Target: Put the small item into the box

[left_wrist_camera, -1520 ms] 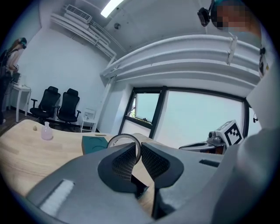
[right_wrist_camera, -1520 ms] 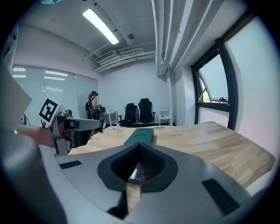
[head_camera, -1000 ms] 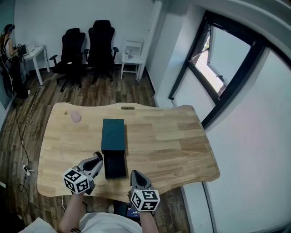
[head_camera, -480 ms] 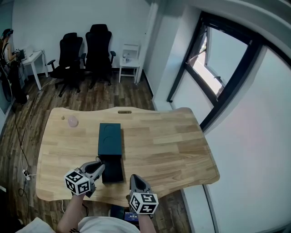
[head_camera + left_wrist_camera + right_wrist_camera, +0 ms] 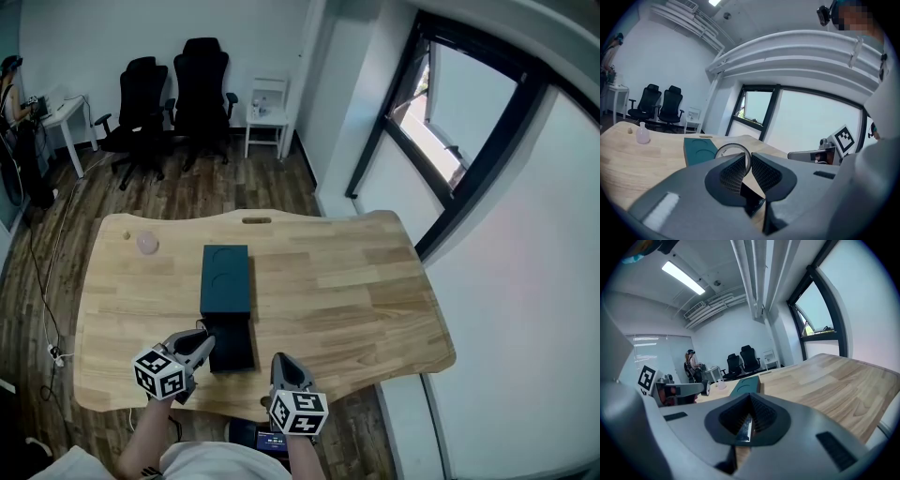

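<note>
Ring held beside the box, lower left of the head view.
Your left gripper (image 5: pixel 204 339) is clamped on the ring (image 5: pixel 733 151), tips just beside the open box (image 5: pixel 225 281) on the table (image 5: pixel 347 300); your right gripper (image 5: pixel 279 362), lower centre, has its jaws together on nothing.

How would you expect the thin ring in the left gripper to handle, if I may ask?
The ring looks thin and hollow, so probably light. Being round, it would likely roll if released on edge. The left gripper pinches only its band, so it might pivot.
</note>
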The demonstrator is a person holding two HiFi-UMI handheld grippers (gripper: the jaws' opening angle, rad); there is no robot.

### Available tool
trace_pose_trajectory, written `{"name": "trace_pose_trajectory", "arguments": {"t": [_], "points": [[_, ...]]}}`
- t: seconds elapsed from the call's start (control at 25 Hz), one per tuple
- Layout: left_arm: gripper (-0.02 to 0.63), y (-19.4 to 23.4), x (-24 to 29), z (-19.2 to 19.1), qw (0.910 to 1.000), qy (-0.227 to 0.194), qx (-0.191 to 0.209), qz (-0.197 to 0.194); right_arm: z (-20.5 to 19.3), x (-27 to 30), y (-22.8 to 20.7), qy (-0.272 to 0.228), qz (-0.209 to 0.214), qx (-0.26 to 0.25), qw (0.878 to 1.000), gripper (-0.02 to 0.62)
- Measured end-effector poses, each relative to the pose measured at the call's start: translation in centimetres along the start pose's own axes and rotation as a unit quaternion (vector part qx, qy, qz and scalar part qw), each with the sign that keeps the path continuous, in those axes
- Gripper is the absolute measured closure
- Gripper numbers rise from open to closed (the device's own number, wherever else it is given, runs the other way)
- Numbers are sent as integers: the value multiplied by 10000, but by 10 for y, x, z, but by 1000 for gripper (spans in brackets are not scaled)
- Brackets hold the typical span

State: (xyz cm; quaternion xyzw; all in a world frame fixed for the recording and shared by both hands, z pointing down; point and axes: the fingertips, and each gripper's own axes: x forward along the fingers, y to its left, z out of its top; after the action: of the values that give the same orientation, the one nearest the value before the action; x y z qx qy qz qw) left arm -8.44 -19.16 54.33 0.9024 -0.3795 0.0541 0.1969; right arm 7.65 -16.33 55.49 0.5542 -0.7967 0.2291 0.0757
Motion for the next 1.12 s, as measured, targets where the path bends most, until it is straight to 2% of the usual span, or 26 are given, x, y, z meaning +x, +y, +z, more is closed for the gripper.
{"name": "trace_pose_trajectory", "arguments": {"t": [0.44,1.12], "points": [[565,15,12,-21,9996,281,-48,78,-19,16,-7,306,1,-70,9995,591],[565,24,43,-66,9929,1170,218,-55,-35,41,-30,578,-70,40,9983,591]]}}
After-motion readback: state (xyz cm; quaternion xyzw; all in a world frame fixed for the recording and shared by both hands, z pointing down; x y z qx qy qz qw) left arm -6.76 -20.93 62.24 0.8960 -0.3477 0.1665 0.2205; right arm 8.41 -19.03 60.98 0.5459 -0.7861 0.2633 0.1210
